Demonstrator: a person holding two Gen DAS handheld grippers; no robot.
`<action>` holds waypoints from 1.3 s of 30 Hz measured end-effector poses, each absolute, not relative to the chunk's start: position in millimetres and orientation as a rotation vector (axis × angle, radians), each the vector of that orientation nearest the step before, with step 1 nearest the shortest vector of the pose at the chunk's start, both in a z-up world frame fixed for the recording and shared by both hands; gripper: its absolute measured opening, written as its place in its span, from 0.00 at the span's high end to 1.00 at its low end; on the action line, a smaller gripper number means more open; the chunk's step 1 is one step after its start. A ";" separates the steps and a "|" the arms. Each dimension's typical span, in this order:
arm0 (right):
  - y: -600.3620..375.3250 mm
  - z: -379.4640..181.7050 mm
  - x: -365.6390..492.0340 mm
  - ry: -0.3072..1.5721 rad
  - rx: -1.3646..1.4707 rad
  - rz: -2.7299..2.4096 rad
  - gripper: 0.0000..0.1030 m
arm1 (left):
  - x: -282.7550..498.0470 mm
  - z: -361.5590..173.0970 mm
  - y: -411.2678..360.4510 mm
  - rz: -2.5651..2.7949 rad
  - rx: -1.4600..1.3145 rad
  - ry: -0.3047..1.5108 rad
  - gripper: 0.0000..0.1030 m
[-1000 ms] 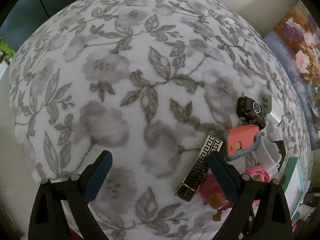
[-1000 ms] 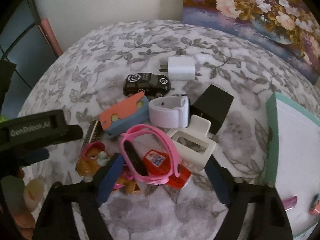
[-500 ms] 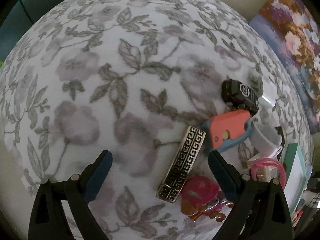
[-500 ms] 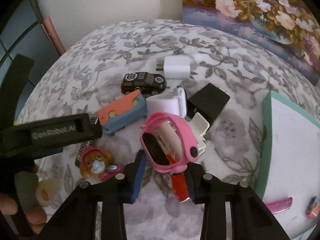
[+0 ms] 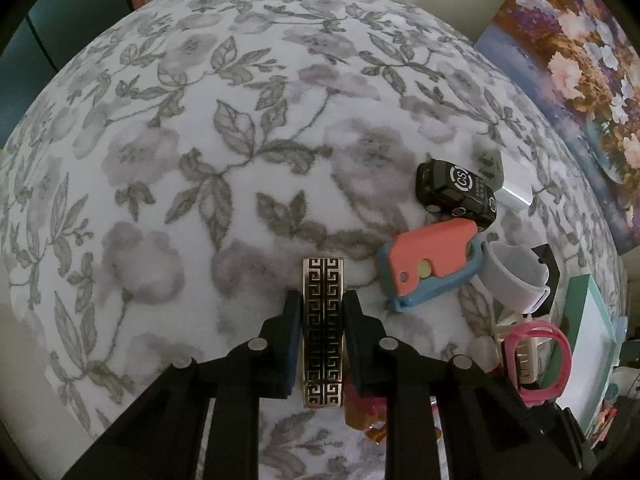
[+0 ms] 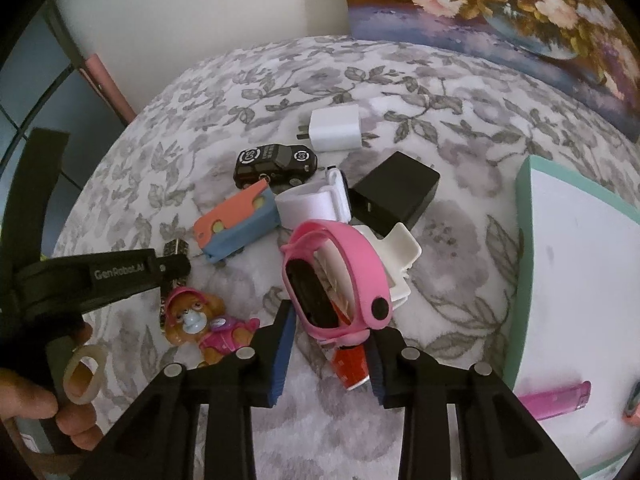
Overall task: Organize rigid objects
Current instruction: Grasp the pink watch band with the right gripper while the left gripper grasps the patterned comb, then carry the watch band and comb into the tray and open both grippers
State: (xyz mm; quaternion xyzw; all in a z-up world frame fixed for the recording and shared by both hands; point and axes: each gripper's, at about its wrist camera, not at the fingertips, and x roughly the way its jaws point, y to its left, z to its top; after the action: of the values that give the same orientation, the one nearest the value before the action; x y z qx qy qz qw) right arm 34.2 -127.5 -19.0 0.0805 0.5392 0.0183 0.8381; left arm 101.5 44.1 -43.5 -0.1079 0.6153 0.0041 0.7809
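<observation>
Floral cloth [image 5: 248, 128] | left gripper [image 5: 322, 300] clamps patterned bar [image 5: 323, 320]; right gripper [image 6: 330, 312] clamps pink watch [image 6: 340, 276] – right view only

Pretty dim, flat indoor light in both views, shadows soft and faint. Heavy fisheye bulge with black vignette at the corners. Slightly soft overall; the painting [image 6: 500, 12] looks brightest, so the light maybe comes from that side.

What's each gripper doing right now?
Left gripper: closed on the patterned metal bar.
Right gripper: closed on the pink watch.
</observation>
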 end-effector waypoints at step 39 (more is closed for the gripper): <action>-260.6 49.9 -18.0 0.943 0.425 -0.028 0.79 | 56.1 57.4 -79.1 -0.221 -0.098 1.116 0.80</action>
State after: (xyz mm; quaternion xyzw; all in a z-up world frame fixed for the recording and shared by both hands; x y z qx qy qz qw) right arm -18.0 -260.6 49.9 0.2033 0.4508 -0.0133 0.8691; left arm 56.1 -79.1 57.4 -0.0463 0.5281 -0.1046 0.8415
